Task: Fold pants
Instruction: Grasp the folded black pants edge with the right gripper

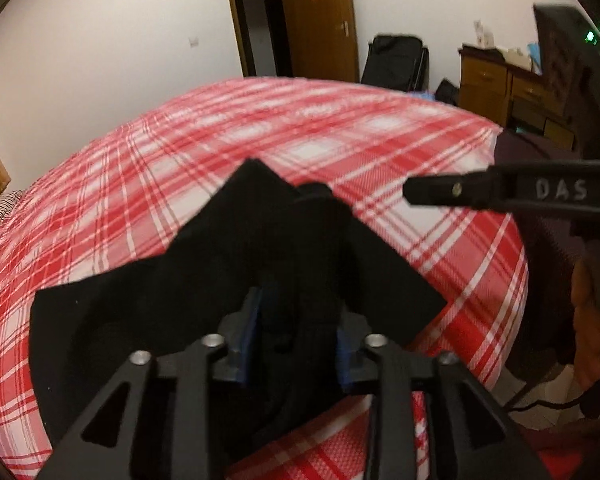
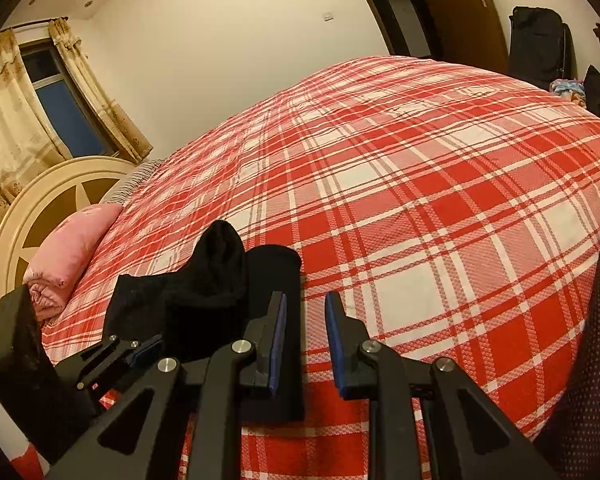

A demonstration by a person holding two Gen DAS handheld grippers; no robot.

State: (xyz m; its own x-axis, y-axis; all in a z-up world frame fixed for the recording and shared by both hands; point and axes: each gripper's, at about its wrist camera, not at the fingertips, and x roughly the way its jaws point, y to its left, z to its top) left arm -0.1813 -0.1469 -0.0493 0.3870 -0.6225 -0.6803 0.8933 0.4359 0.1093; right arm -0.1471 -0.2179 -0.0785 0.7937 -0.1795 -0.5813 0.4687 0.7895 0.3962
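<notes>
Left tool (image 1: 298,336) sits low over the black pants (image 1: 236,280), jaws spread, cloth bunched between the blue pads but not pinched. Right tool (image 2: 305,340) is parted too, nothing in it; the pants lie just to its left on the plaid bed (image 2: 440,200), beyond them a pink pillow (image 2: 72,248). Next, I'd say: smooth the bunch flat and grab an edge, not a wad. No containers in sight.

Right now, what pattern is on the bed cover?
Red and white checks on the bed cover, seen best from the right wrist view.
</notes>
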